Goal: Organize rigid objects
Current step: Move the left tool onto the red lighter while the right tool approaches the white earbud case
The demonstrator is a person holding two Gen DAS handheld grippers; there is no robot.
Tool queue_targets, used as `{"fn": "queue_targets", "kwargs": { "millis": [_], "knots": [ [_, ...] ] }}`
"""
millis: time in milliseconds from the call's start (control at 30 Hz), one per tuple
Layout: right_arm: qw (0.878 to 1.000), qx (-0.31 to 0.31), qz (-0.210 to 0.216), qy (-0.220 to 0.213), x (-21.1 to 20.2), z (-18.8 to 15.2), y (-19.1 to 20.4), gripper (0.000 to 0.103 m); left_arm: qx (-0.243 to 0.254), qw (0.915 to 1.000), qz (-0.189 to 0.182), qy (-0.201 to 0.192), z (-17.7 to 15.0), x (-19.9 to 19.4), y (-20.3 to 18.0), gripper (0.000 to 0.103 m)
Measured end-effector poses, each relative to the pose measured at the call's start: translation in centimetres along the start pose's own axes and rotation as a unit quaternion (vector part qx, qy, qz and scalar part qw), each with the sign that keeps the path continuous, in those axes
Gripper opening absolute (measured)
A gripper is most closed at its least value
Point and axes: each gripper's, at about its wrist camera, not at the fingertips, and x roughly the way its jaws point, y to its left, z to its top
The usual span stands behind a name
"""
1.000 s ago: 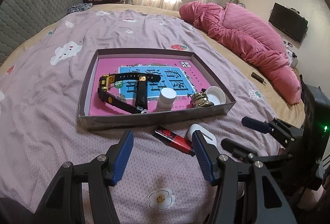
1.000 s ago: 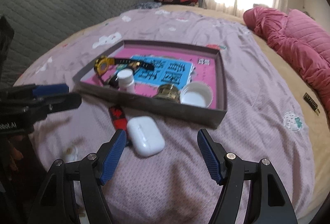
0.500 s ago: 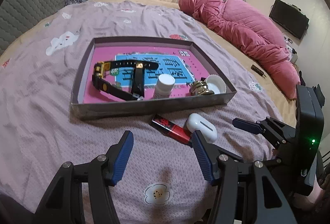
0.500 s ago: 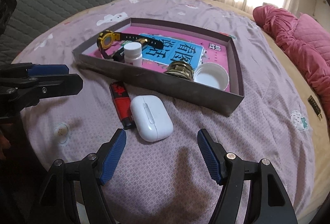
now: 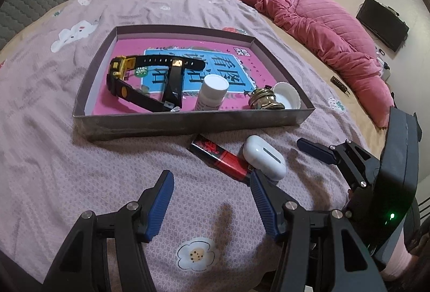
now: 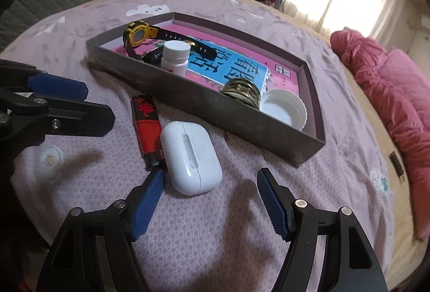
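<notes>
I'm holding 2 grippers over a bed w/ a mauve patterned bedspread point(image 5: 67, 163). My left gripper point(image 5: 211, 200) has its blue pads spread wide, nothing btwn them, just bare spread below. My right gripper point(image 6: 211, 202) is also spread wide and holds nothing; its left pad sits just beside the near end of a white earbud case point(image 6: 190, 157), not gripping it.

In the right wrist view the earbud case lies at centre, and a red-and-black lighter point(image 6: 146, 128) lies alongside it at its 9 o'clock, touching or nearly so. Both are on the bedspread, outside the tray.

At 12 o'clock from them sits a shallow grey cardboard tray point(image 6: 204, 103) w/ a pink-and-blue book cover point(image 6: 236, 68) lining the bottom. Inside: a yellow-faced watch w/ black strap point(image 6: 138, 34) at the far left, a white pill bottle point(image 6: 176, 55) upright near the front wall, a brass ring stack point(image 6: 242, 91) and a white cap point(image 6: 282, 109), open side up, at the right end, touching.

A pink quilt point(image 5: 322, 31) is heaped at 2 o'clock in the left wrist view.
</notes>
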Motion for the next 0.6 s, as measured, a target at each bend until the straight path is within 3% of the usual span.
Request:
{"fn": "queue_targets", "kwargs": {
  "millis": [167,367,600],
  "knots": [
    [1.000,-0.011,-0.009,-0.008,0.6,0.2,0.0,0.073,-0.018,0.9997,-0.004,0.014,0.2,0.8,0.6,0.059],
    [1.000,0.011,0.010,-0.008,0.9,0.4,-0.8,0.072,-0.038,0.9990,-0.006,0.023,0.7,1.6,0.9,0.059],
    [0.998,0.056,0.028,0.002,1.3,0.6,-2.4,0.052,-0.078,0.9960,-0.011,0.042,1.4,3.0,1.4,0.059]
  ]
}}
